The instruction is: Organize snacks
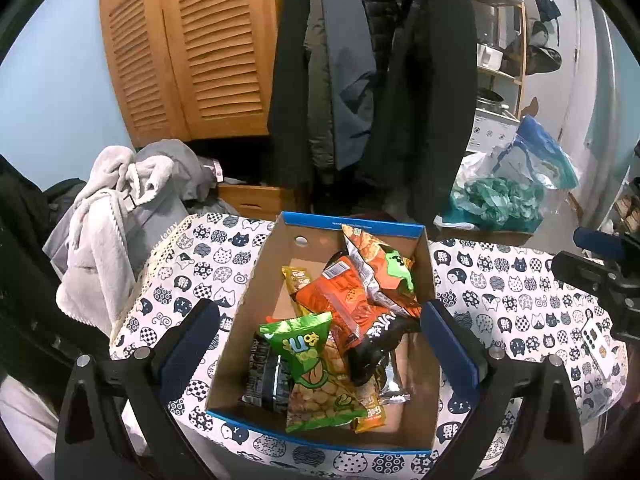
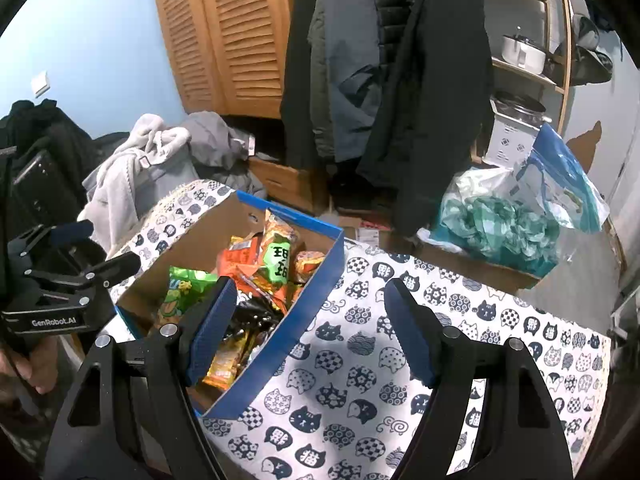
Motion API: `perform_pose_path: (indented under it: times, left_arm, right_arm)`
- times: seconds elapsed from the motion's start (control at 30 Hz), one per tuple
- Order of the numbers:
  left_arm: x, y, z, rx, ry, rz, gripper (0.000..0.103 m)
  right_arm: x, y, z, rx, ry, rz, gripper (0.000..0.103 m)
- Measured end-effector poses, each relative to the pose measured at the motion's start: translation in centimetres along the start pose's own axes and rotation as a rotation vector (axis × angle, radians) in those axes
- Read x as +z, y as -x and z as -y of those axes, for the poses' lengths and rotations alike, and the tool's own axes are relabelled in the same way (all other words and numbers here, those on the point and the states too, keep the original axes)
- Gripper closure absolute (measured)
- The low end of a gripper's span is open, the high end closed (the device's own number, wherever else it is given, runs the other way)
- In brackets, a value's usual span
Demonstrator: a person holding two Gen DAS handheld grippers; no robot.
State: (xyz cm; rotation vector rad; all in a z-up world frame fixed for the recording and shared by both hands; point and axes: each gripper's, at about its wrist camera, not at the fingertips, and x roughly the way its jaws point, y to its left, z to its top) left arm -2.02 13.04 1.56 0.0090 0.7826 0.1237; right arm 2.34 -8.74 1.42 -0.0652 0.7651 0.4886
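Observation:
A cardboard box with a blue rim (image 1: 352,227) stands on the cat-print tablecloth (image 1: 520,300) and holds several snack packets: a green peanut bag (image 1: 308,360), an orange bag (image 1: 344,300), a black packet (image 1: 376,344) and an orange-green bag (image 1: 380,268). My left gripper (image 1: 320,312) is open and empty above the box, its jaws spanning the box width. My right gripper (image 2: 310,288) is open and empty over the box's right wall (image 2: 300,320). The box (image 2: 288,212) and its snacks (image 2: 276,264) show in the right wrist view, with the left gripper (image 2: 96,248) at the left edge.
Coats (image 1: 360,80) hang behind the table by a louvred wooden cabinet (image 1: 192,48). Grey clothing (image 1: 116,216) is piled at the left. Plastic bags (image 1: 512,184) lie at the back right. A small white device (image 1: 596,344) lies on the cloth at the right.

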Motion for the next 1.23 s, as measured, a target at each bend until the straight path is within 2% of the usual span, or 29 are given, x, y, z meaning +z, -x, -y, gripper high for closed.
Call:
perform_pose_path:
  times: [1.23]
  left_arm:
    - [-0.09,-0.14,-0.09,0.028,-0.023,-0.018,0.002]
  right_arm:
    - [0.12,0.01,-0.12,-0.006,-0.002,0.003,0.026]
